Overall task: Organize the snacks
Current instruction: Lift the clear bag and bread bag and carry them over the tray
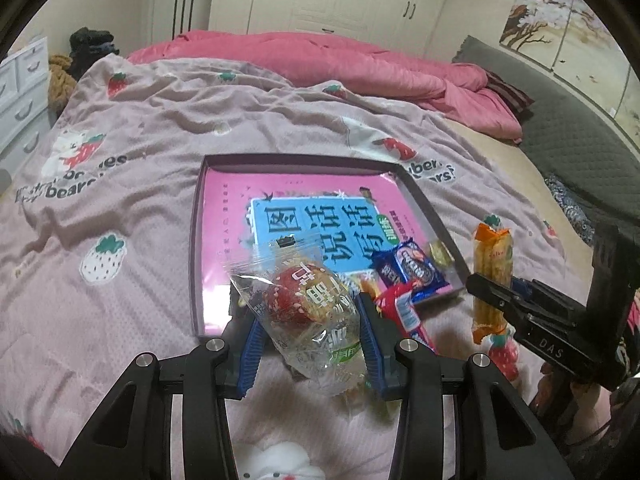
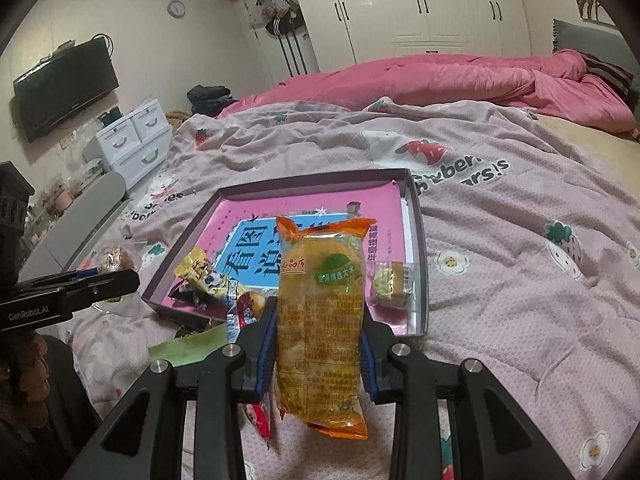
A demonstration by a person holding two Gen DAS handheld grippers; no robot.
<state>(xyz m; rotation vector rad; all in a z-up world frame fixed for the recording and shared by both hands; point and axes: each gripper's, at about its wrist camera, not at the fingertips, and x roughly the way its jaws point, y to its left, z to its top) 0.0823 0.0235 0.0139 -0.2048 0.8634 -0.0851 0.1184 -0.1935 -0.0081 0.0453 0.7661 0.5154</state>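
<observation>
My left gripper is shut on a clear-wrapped round cake, held up over the near edge of a dark-rimmed tray with a pink printed bottom. My right gripper is shut on a tall orange rice-cracker packet, upright above the tray's near edge. In the tray's near corner lie a blue cookie packet, a small gold-wrapped candy, a yellow packet and a small square wrapped snack. A red packet leans over the tray's near rim.
The tray rests on a pink strawberry-print bedspread. A green packet and a red wrapper lie on the bedspread near me. A rumpled pink quilt is heaped behind. White drawers stand left of the bed.
</observation>
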